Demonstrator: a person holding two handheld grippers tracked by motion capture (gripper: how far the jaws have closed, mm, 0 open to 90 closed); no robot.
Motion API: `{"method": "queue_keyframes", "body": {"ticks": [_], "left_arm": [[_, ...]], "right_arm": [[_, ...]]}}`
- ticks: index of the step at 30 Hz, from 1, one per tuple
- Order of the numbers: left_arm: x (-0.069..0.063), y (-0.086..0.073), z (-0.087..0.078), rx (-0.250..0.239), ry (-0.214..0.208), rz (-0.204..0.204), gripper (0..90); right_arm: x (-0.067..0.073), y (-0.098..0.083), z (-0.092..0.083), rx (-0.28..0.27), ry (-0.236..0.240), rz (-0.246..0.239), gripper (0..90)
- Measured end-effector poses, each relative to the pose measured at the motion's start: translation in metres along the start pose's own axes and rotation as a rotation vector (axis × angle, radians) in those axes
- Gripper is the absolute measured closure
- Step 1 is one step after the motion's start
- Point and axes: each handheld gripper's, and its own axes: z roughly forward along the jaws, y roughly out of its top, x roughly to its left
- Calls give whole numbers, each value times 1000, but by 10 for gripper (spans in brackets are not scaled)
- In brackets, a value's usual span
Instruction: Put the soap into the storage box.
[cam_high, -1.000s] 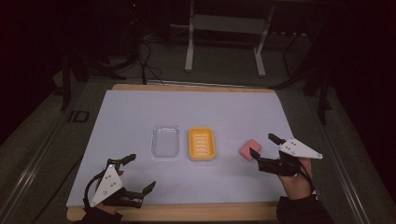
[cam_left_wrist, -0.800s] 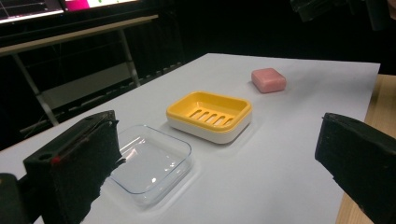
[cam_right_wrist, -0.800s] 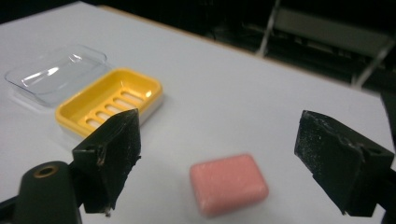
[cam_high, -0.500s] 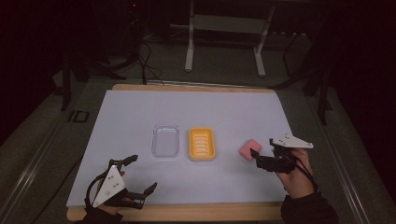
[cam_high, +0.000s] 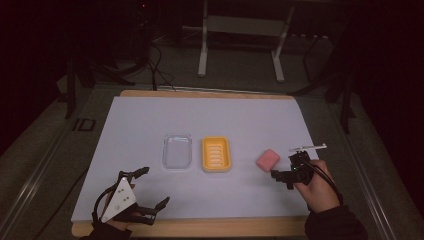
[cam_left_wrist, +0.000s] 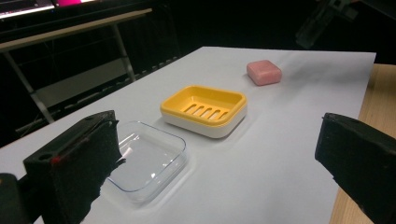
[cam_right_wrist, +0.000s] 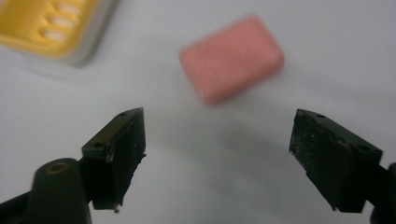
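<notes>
A pink soap bar (cam_high: 268, 159) lies flat on the white table sheet, right of a yellow soap dish (cam_high: 216, 154) and a clear plastic tray (cam_high: 177, 151). My right gripper (cam_high: 282, 167) hovers just right of the bar and points at it. In the right gripper view the soap bar (cam_right_wrist: 232, 58) lies ahead of the right gripper (cam_right_wrist: 217, 140), whose jaws have just been opening slightly with nothing between them. My left gripper (cam_high: 155, 186) rests open near the table's front left. The left gripper (cam_left_wrist: 219, 140) looks across the tray (cam_left_wrist: 144, 161), dish (cam_left_wrist: 204, 109) and soap bar (cam_left_wrist: 264, 72).
The white sheet (cam_high: 150, 120) covers a wooden table whose edge (cam_high: 200, 227) shows at the front. A metal stand (cam_high: 240, 40) and cables sit on the dark floor beyond the table's far side.
My right hand has rolled, so its grey top plate now shows edge-on, and its jaws stand narrower than a second ago. The left gripper has stayed put.
</notes>
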Motion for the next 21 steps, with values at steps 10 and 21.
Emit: {"method": "queue_keyframes", "body": {"ticks": [10, 21], "left_arm": [[-1, 0, 1, 6, 2, 4, 6], [0, 0, 0, 5, -1, -1, 6]], "right_arm": [[1, 0, 12, 203, -15, 97, 199], [9, 4, 18, 389, -45, 276, 210]]}}
